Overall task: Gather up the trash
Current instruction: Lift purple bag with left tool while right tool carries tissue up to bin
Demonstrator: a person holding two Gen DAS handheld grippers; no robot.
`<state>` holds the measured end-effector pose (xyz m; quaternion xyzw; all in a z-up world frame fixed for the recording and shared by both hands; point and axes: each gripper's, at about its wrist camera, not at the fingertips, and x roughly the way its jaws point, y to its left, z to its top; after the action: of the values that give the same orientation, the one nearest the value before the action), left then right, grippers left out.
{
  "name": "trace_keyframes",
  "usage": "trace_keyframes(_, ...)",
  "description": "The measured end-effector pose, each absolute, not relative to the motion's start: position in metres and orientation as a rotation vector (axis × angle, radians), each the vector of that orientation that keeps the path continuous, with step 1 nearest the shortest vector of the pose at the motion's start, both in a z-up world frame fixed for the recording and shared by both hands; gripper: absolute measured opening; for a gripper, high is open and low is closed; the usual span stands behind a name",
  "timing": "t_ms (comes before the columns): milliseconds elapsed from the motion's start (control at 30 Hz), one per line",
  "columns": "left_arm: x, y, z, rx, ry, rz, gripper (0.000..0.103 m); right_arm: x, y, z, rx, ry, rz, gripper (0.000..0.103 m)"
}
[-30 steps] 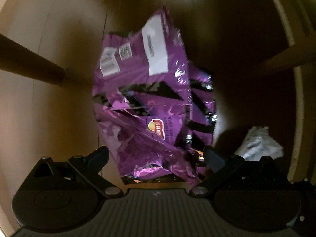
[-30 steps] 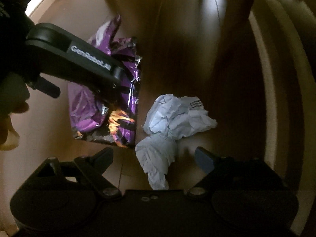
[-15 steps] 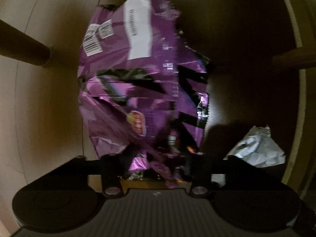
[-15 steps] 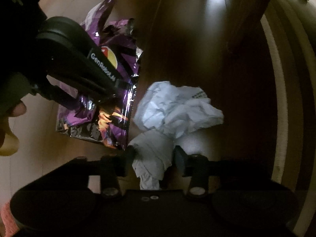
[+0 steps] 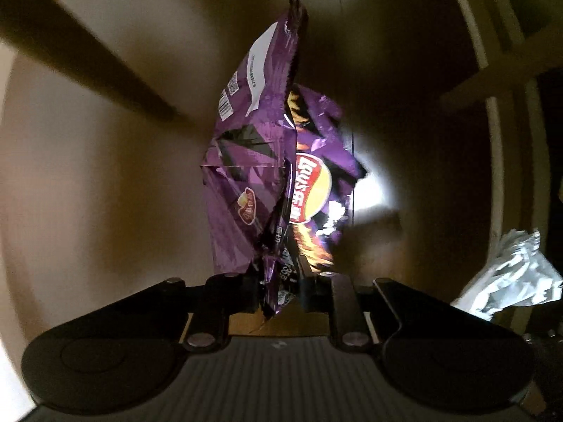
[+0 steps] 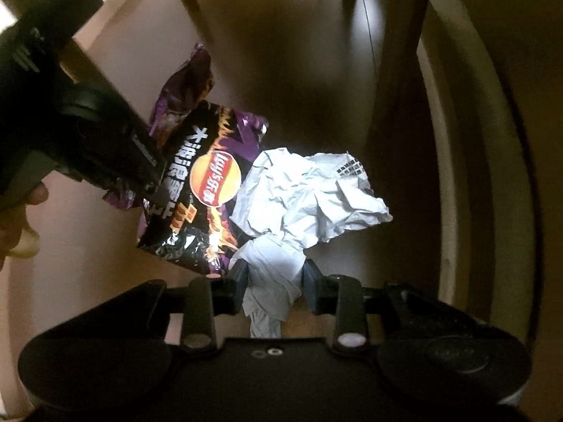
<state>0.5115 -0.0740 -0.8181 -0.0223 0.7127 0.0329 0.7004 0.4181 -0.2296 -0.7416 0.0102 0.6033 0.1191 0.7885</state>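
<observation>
Two pieces of trash are held above the wooden floor: the purple chip bag is pinched by the left gripper, the crumpled white paper by the right gripper. Both pinches should be kept firm during carrying, since thin edges may slip.

A second ago both grippers were spread open above the litter. Now the left gripper is clamped on the purple chip bag, which hangs folded, off the floor. The right gripper has closed on the crumpled white paper and raised it too.
</observation>
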Motion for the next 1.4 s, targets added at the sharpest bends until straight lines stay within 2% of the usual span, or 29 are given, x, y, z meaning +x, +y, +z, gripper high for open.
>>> trace_keyframes(533,0.407,-0.064,-0.523,-0.080,1.545,-0.068,0.018,0.366,-0.228,-0.457,-0.007,1.265,0.421,0.032)
trace_keyframes(833,0.372,-0.033,-0.326,-0.080,1.381,-0.093,0.018,0.352,-0.241,-0.283,-0.078,1.172,0.488,0.032)
trace_keyframes(1000,0.365,-0.022,-0.247,-0.066,1.267,-0.102,0.018,0.350,-0.235,-0.198,-0.115,1.116,0.535,0.032)
trace_keyframes(1400,0.363,0.000,-0.073,-0.076,1.005,-0.269,0.018,0.395,-0.206,-0.056,-0.120,0.944,0.452,0.031)
